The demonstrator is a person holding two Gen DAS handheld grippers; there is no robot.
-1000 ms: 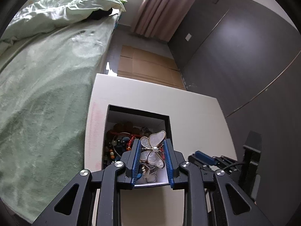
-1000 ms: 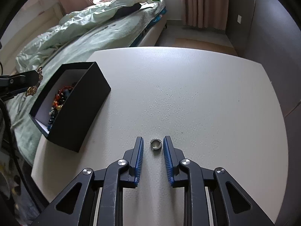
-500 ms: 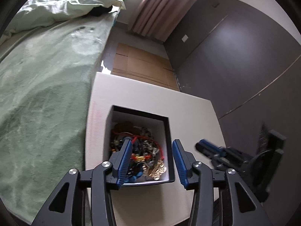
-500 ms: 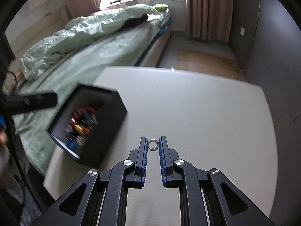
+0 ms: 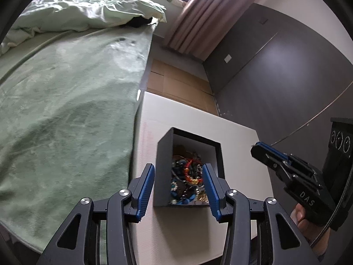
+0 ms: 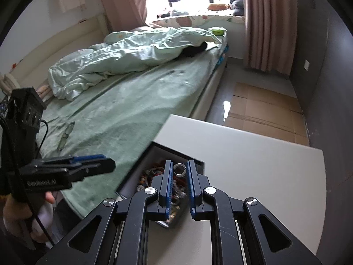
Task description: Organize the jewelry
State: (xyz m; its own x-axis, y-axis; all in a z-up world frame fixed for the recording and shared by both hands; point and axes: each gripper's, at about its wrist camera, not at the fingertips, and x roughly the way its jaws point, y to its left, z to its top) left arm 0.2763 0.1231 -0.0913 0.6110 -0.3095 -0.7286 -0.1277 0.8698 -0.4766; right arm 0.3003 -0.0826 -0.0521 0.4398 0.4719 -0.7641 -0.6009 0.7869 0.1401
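Right hand-held gripper (image 6: 178,169) pinching ring (image 6: 179,169) – seen only there; left hand-held gripper (image 5: 178,176) spread, empty.

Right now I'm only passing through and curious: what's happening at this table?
A person is sorting jewelry into a black box on the white table. The right gripper has its jaws shut on a small silver ring, held above the box. The left gripper, jaws open and holding nothing, hovers over the box.

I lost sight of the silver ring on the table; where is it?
In the right wrist view, the silver ring is pinched between the right gripper fingertips, above the black jewelry box.
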